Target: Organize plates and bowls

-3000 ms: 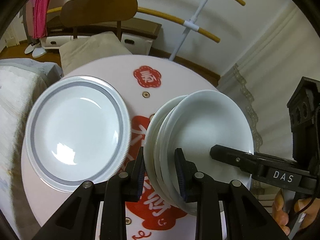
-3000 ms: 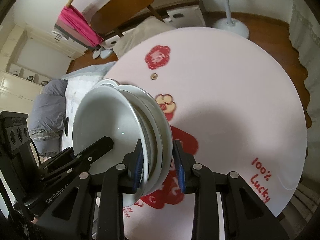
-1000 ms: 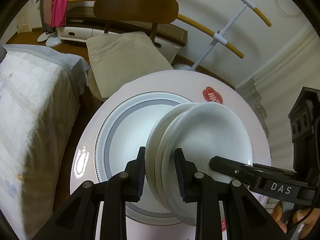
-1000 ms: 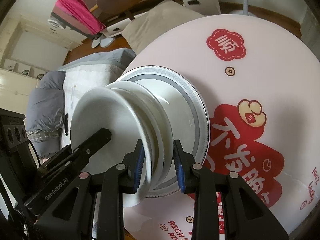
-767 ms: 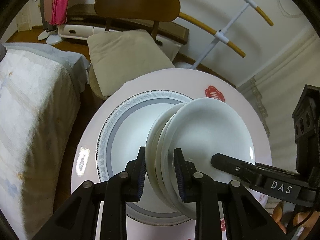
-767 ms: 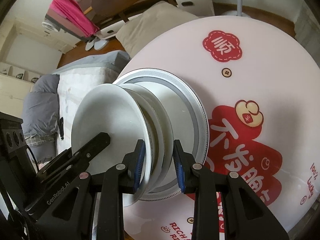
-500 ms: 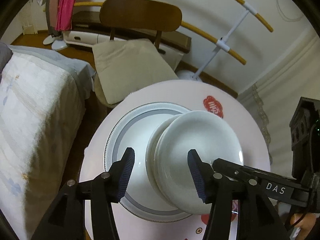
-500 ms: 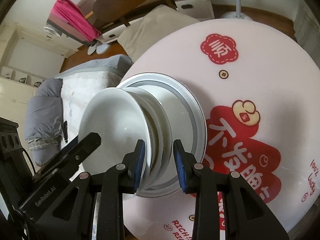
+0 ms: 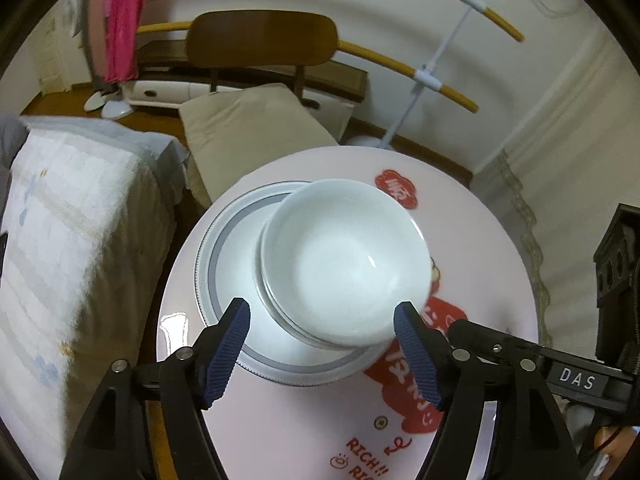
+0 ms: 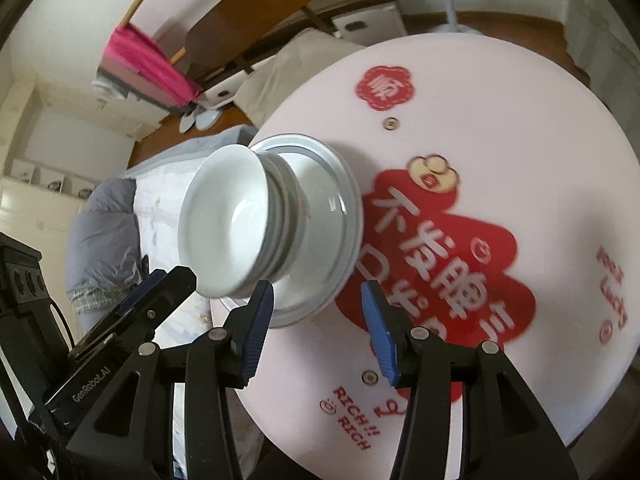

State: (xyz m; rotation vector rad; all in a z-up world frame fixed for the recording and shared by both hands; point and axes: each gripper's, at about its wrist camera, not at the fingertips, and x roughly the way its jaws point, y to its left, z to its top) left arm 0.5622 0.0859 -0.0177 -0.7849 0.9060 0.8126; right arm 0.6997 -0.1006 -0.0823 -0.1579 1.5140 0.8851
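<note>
**Bowl stack set on the rimmed plate, both hand-held grippers open**

The stack of white bowls (image 9: 344, 264) sits inside the large grey-rimmed plate (image 9: 224, 240), pushed toward the plate's 2 o'clock side in the left wrist view, so its edge overhangs the plate's rim there. The plate rests on the round pink desk (image 9: 480, 240), near the desk's 9 o'clock edge. From the right wrist view the stack (image 10: 236, 224) shows as several nested bowls, with the plate (image 10: 340, 216) under it.

The left hand-held gripper (image 9: 322, 354) stands wide — its jaws have just been opening, and its blue pads (image 9: 226, 350) are clear of the bowls on either side, with the stack's near rim showing above the gap. The right hand-held gripper (image 10: 318, 328) is open to a middling width, its jaws having also just been opening; nothing is pressed between its pads (image 10: 256, 322), and the plate's near rim lies just beyond them.

Red lettering and a red cloud shape (image 10: 440, 248) cover the desk at 3 o'clock of the plate. A wooden chair (image 9: 260, 44) with a beige cushion (image 9: 248, 132) stands past the desk at 12 o'clock — a bed (image 9: 68, 216) with a pale quilt lies at 9 o'clock.
</note>
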